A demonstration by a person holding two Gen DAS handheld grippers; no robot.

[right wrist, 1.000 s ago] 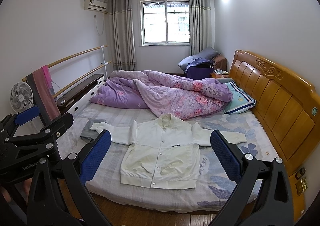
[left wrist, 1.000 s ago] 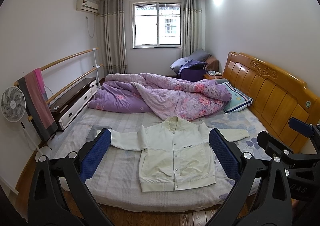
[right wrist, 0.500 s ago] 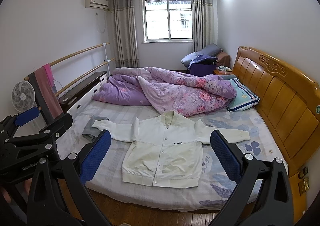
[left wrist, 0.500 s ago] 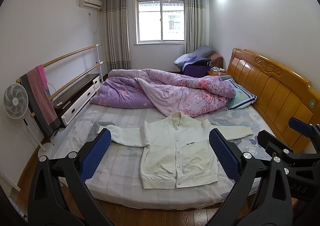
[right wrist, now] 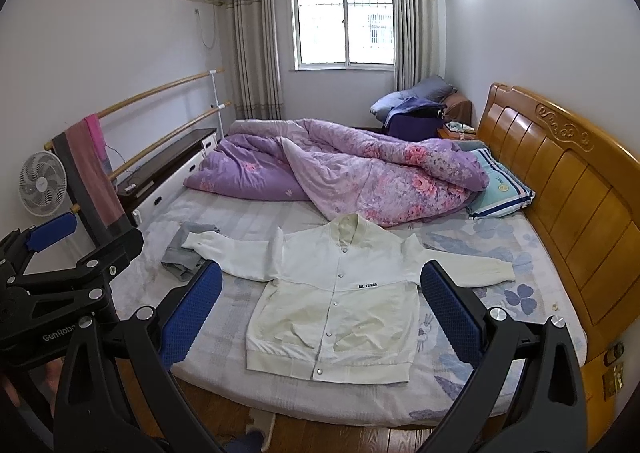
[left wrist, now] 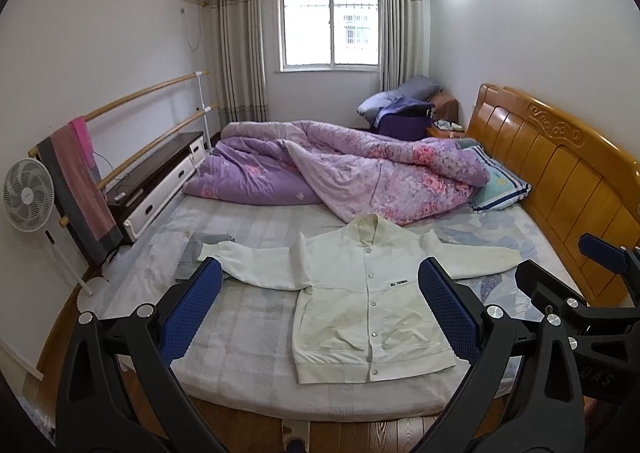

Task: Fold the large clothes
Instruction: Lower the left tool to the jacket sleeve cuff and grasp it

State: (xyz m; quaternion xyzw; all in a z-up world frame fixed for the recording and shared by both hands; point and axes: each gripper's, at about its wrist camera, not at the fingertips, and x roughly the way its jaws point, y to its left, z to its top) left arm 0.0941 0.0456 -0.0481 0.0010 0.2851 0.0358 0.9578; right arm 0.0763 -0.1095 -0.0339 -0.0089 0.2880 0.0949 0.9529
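Jacket [right wrist: 334,299] (cream), chest label "ALL THINGS"

Between the spread blue-padded black fingers of the left gripper [left wrist: 320,309] lies the cream-white snap-button jacket [left wrist: 368,293] with small black lettering. Beyond it is the purple quilt with pink roses [left wrist: 360,173]. The bed sheet [right wrist: 512,285] is pale grey with blue-violet flowers. The headboard [right wrist: 560,181] right of the tongs is honey-orange wood.
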